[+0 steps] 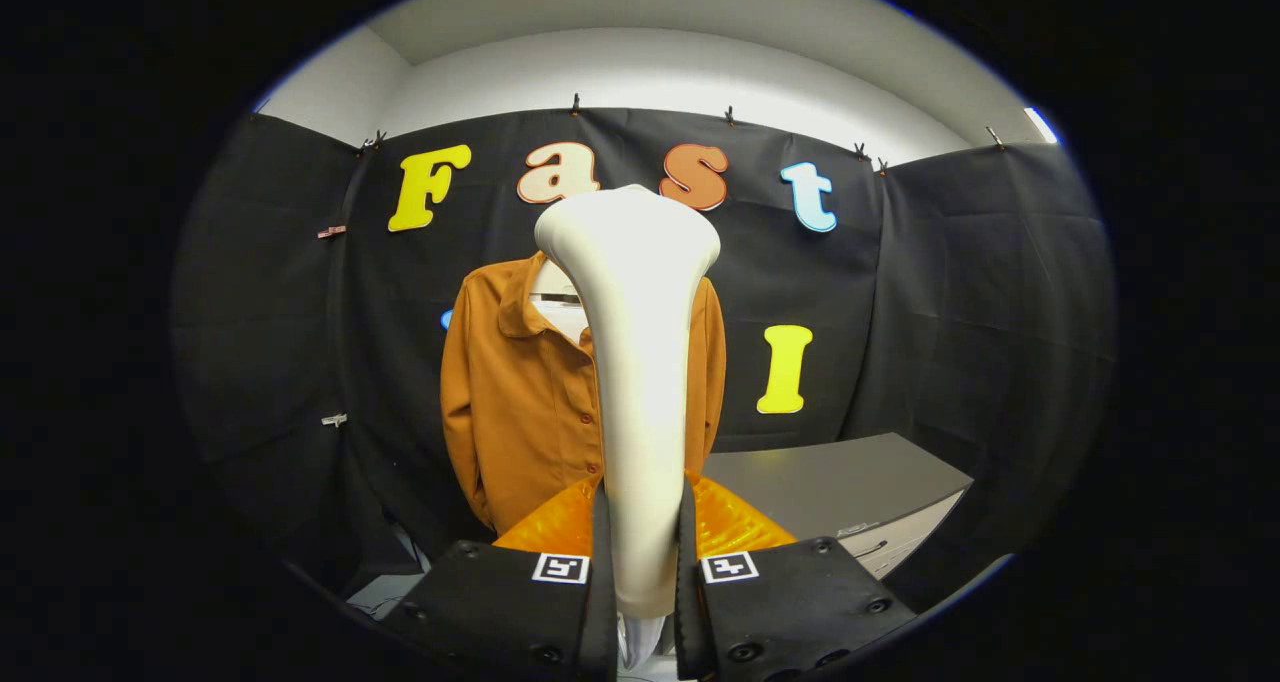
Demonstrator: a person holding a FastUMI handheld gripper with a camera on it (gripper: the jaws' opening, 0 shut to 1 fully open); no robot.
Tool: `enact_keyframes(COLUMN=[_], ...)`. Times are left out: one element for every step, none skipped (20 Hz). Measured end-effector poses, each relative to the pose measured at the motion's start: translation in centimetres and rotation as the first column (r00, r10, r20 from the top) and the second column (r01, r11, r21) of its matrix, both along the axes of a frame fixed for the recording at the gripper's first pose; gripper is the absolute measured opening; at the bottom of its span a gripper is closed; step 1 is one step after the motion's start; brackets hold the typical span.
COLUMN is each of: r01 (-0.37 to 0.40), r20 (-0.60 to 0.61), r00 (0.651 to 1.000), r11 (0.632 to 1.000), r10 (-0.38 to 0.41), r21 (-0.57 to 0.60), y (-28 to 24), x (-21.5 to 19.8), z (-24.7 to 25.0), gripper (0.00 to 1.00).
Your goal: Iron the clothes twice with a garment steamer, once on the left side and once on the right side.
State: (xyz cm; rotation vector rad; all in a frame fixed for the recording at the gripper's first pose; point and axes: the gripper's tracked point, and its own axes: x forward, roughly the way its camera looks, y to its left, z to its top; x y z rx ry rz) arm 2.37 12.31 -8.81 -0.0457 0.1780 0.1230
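Note:
A white garment steamer stands upright between my fingers, its wide head at the top. My gripper is shut on the steamer's handle, both fingers pressing its sides. Beyond it hangs an orange-brown buttoned shirt on a hanger against the black cloth wall. The steamer hides the shirt's middle and most of its right half. The steamer's head is level with the shirt's collar, and I cannot tell whether it touches the fabric.
A grey cabinet with a flat top stands to the right of the shirt, low down. Black cloth walls close the booth on three sides.

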Motion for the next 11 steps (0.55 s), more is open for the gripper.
enact_keyframes(r01=[-0.001,-0.002,-0.003,-0.003,-0.002,-0.002,-0.002,-0.002,-0.002,-0.003,-0.003], r20=[0.001,0.001,0.0,0.0,0.0,0.0,-0.001,0.0,0.0,0.0,0.002], r00=[1.0,1.0,1.0,1.0,1.0,1.0,1.0,1.0,1.0,1.0,1.0], r11=[1.0,1.0,1.0,1.0,1.0,1.0,1.0,1.0,1.0,1.0,1.0], r10=[0.001,0.002,0.003,0.003,0.002,0.002,0.002,0.002,0.002,0.003,0.003], r21=[-0.001,-0.002,-0.002,-0.002,-0.002,-0.001,-0.001,-0.001,-0.001,0.0,-0.001], y=[0.03,0.15,0.15,0.14,0.14,0.17,0.17,0.16,0.15,0.19,0.3], x=[-0.01,0.07,-0.05,-0.06,-0.05,0.01,-0.02,-0.04,-0.01,-0.02,0.09], z=[0.04,0.06,0.04,0.0,-0.01,-0.01,-0.05,-0.04,-0.01,0.02,0.02], gripper=[0.26,0.26,0.26,0.26,0.26,0.26,0.26,0.26,0.26,0.26,0.26])
